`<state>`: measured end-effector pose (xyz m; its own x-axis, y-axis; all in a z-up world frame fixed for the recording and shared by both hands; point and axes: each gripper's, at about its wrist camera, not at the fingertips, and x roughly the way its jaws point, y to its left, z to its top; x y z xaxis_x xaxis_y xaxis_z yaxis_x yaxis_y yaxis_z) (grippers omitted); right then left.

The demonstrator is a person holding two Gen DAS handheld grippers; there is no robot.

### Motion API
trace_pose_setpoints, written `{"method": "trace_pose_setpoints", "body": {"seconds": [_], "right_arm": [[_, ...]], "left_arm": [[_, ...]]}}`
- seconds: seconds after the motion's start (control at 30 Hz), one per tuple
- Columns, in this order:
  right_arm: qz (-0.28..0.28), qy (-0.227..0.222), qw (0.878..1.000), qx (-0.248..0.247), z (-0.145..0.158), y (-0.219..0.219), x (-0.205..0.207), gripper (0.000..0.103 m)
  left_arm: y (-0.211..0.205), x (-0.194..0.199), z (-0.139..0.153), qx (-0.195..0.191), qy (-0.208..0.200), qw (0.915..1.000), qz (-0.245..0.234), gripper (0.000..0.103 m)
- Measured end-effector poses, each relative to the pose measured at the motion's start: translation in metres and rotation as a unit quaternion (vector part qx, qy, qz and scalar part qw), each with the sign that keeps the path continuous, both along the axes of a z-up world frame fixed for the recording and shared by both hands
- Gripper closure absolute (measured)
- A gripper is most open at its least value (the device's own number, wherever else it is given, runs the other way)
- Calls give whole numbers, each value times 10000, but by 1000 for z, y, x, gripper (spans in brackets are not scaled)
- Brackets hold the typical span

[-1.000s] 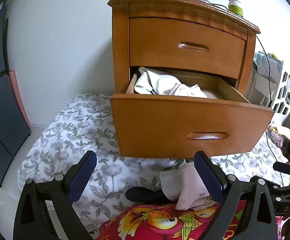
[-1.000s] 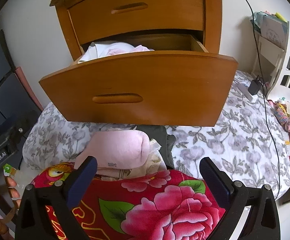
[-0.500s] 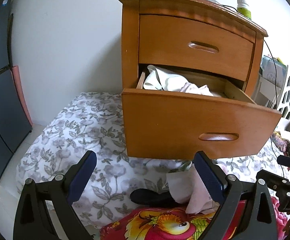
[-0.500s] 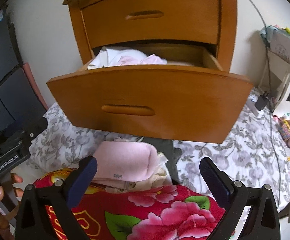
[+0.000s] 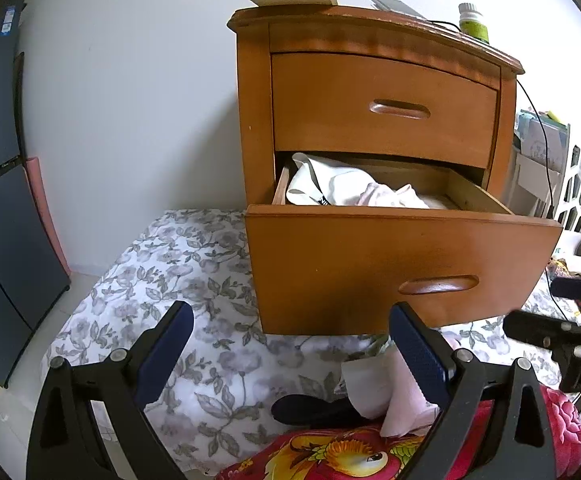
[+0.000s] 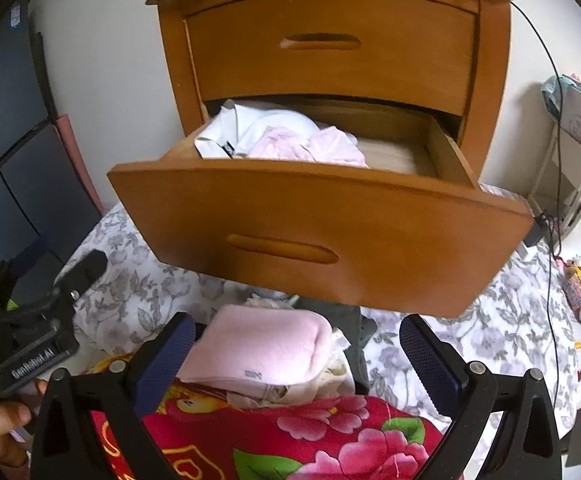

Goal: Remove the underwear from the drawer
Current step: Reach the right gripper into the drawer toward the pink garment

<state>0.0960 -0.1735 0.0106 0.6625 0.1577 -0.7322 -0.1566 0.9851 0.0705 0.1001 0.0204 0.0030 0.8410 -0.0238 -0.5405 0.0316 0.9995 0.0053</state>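
I have both tools hanging low in front of the nightstand (image 6: 490, 60), and neither has anything in it: the right gripper (image 6: 296, 354) is spread wide with empty air between its blue pads, and the left gripper (image 5: 288, 344) is spread just as wide.

The lower drawer (image 6: 322, 236) is pulled out, and the underwear (image 6: 310, 146) lies inside it, a crumpled pale pink piece at about 12 o'clock in the right wrist view, resting against a white garment (image 6: 250, 128) at its 10 o'clock.

My judgement is that the step in hand is the reach in. To do it well I would bring the right gripper up over the drawer front, come down from above onto the highest pink fold, and pinch only that fold (the white cloth sits touching it and could come along). I would keep the jaws clear of the drawer's front edge and lift straight up before pulling back.

Counting what I see: two drawers, one shut above and one open below; two grippers; one pink piece and one white piece in the drawer, though more may be hidden beneath. On the bed at 6 o'clock lies one folded pink cloth (image 6: 262, 348) atop a small pile, beside one red floral blanket (image 6: 310, 440). One green-labelled bottle (image 5: 475, 24) stands on the nightstand.
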Motion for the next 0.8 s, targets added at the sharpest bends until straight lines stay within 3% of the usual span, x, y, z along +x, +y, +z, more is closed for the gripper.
{"method": "trace_pose_setpoints", "body": {"seconds": [0.43,0.63,0.8], "right_arm": [[331,-934,9942,-430,76,24,37,0],[474,-876,9940,-454,98,27,58,0],[588,-531,9957,-470,108,27,87,0]], "left_arm": [[10,6,-3,-206,61,9998,52,5],[17,9,-5,-359,42,9992,146,5],[21,11,-9,-421,92,9989,198,5]]}}
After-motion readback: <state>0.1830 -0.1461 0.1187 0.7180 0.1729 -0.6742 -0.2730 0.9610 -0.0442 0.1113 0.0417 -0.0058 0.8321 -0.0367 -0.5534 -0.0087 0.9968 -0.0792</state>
